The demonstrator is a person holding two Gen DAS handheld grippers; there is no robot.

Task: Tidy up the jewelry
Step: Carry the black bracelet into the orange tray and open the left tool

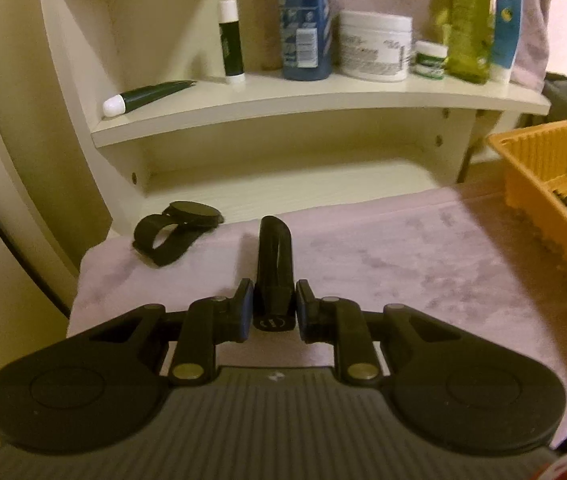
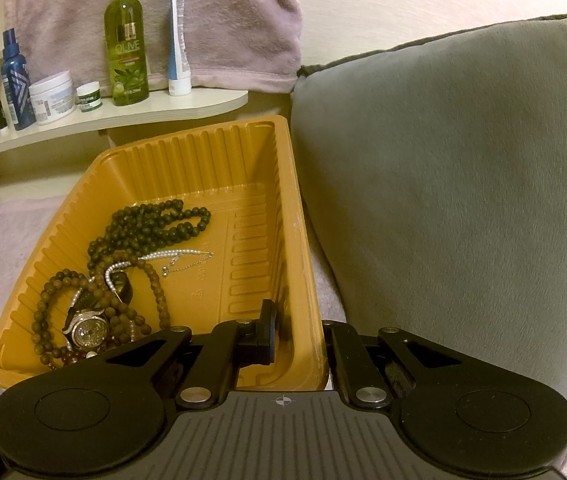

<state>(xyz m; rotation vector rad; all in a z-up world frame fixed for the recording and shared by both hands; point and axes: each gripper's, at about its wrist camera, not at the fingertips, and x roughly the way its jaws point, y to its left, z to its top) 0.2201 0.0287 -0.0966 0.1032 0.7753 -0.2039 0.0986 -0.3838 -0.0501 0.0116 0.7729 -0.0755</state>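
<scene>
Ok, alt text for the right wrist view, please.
The right gripper is shut on the near right wall of an orange tray that holds beaded necklaces, a silver chain and a jewelled watch. A grey cushion sits to the right.

Ribbed glossy plastic tray (image 2: 267, 216), matt wooden-looking beads (image 2: 151, 224), sparkly metal watch (image 2: 89, 334), fuzzy cloth cover (image 1: 403, 264)

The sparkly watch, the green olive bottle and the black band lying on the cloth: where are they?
Sparkly watch (image 2: 89, 334), right wrist view, on its glittering round face.
Green olive bottle (image 2: 126, 56), right wrist view, on its front label.
Black band (image 1: 163, 236), left wrist view, on its looped strap.
</scene>
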